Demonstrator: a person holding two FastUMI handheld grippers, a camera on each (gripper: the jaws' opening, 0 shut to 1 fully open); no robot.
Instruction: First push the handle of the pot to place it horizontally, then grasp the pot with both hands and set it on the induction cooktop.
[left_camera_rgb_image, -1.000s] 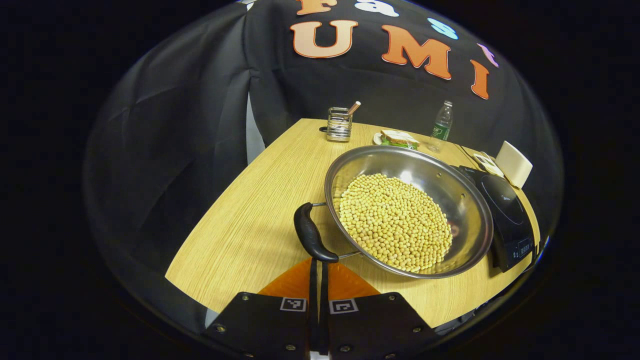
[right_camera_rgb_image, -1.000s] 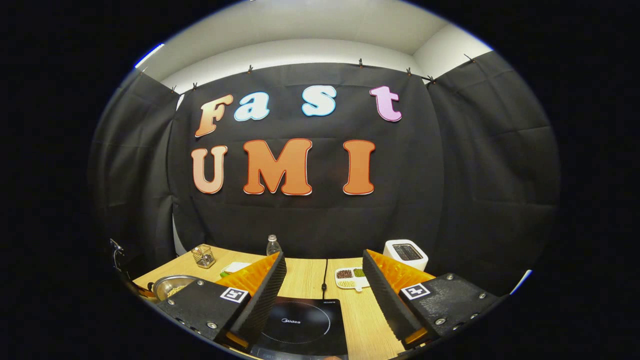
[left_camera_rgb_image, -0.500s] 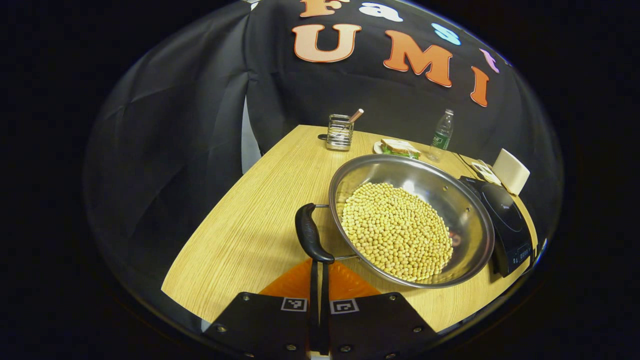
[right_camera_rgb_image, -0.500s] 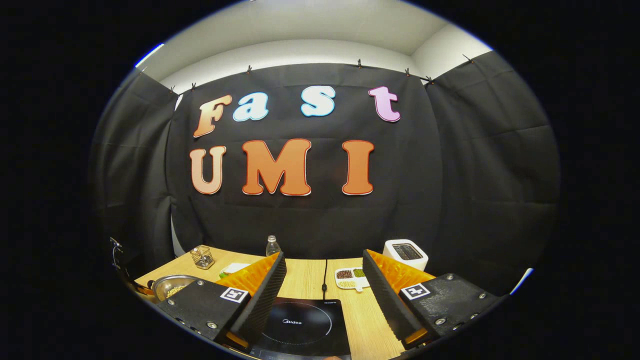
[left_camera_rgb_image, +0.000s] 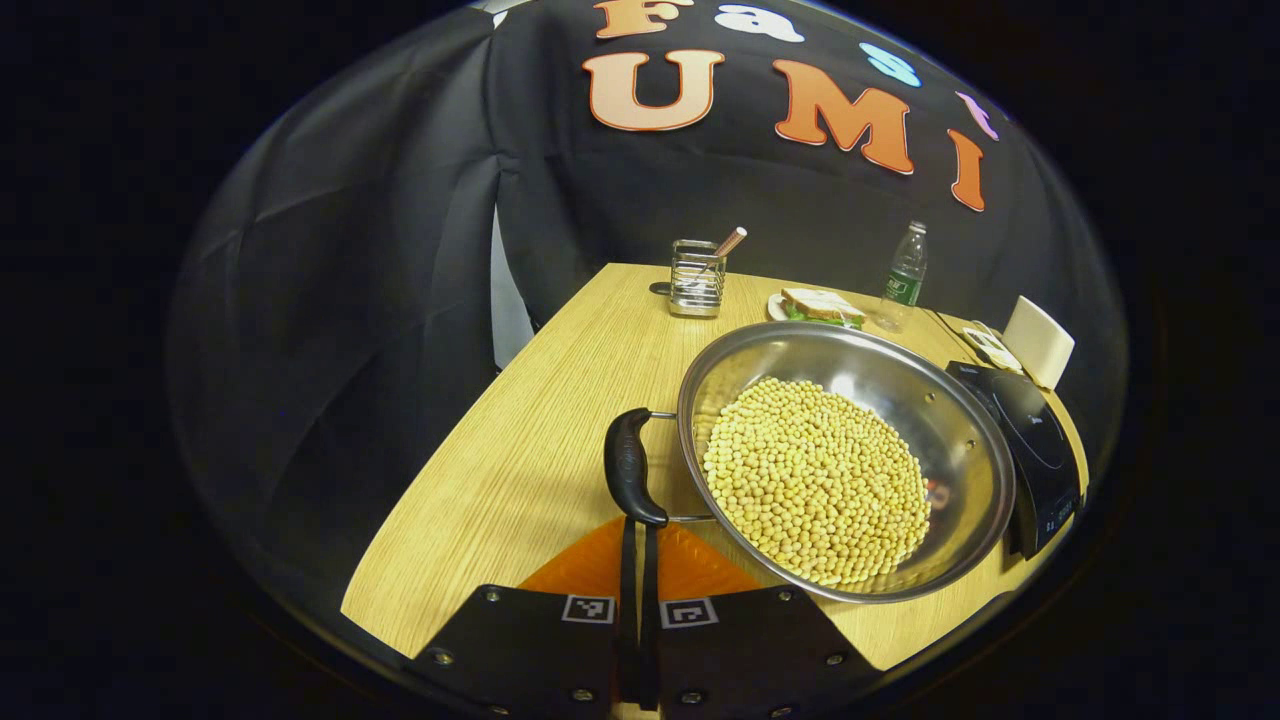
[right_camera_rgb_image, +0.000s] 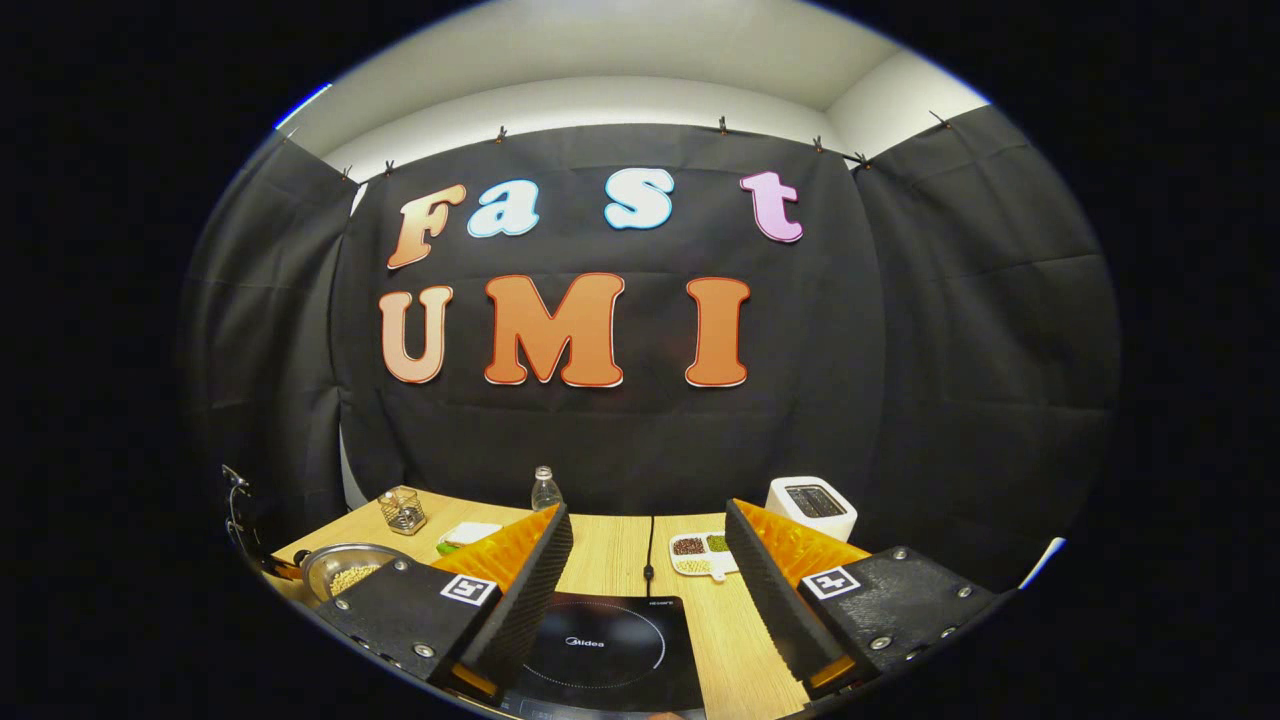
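Wire holder (left_camera_rgb_image: 697, 278): far end of the wooden table (left_camera_rgb_image: 520, 470), a stick leaning out of it.
My left tongs (left_camera_rgb_image: 637, 545): fingers pressed together with nothing between them, tips right at the near end of the pot's black handle (left_camera_rgb_image: 630, 479); I cannot tell if they touch it.
Handle: on the pot's left side, lying along the rim.
Pot (left_camera_rgb_image: 960, 440): wide steel pan on the table, its floor covered in yellow beans (left_camera_rgb_image: 815, 478); it sits just beside the induction cooktop (left_camera_rgb_image: 1035, 450), left of it, not on it.
Sandwich plate (left_camera_rgb_image: 820, 306): behind the pot, near the far edge.
Water bottle (left_camera_rgb_image: 905, 272): upright, right of the sandwich plate.
White box (left_camera_rgb_image: 1040, 340): behind the cooktop at the far right.
My right tongs (right_camera_rgb_image: 648, 580): fingers spread wide, holding nothing, hovering over the cooktop (right_camera_rgb_image: 605, 655), whose dark plate lies between them.
From the right gripper view: pot (right_camera_rgb_image: 345, 572) low at the left; a sectioned dish (right_camera_rgb_image: 703, 553) of dark and green bits beyond the cooktop; white toaster (right_camera_rgb_image: 812, 505) to its right.
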